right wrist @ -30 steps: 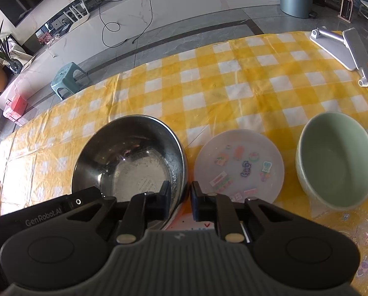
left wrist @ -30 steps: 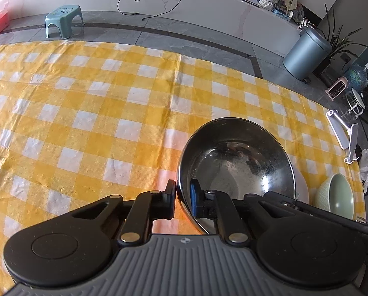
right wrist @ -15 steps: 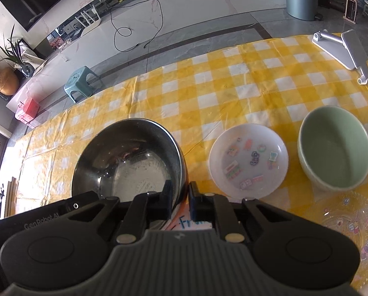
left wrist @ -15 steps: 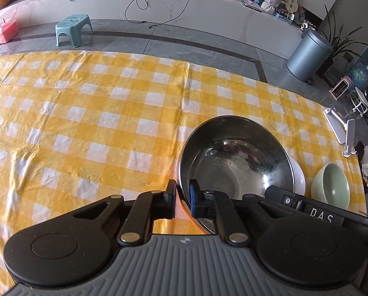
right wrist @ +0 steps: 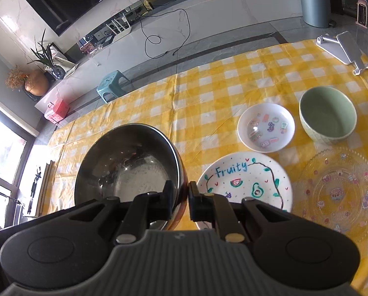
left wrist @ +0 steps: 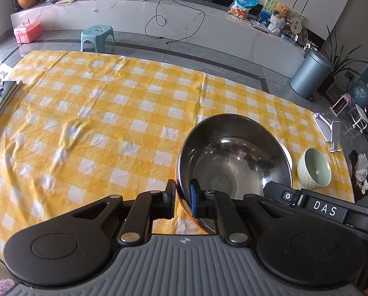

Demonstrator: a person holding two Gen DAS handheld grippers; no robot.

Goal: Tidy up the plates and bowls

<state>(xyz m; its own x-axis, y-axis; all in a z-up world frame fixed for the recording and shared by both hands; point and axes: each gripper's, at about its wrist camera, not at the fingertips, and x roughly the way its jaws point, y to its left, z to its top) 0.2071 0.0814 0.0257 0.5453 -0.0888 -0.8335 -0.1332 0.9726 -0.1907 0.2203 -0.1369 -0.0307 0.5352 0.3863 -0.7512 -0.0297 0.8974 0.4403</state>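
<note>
A large steel bowl is held above the yellow checked tablecloth. My left gripper is shut on its left rim. My right gripper is shut on the same bowl's right rim. On the table to the right lie a white "Fruity" plate, a small white sticker dish, a green bowl and a clear glass plate. The green bowl also shows in the left wrist view.
A white folding stand lies at the table's far right corner. A dark book or tablet sits at the table's left edge. Beyond the table are a teal stool, a grey bin and a pink box.
Both grippers have lifted the steel bowl higher off the table. The "Fruity" plate beneath it has come into view.
</note>
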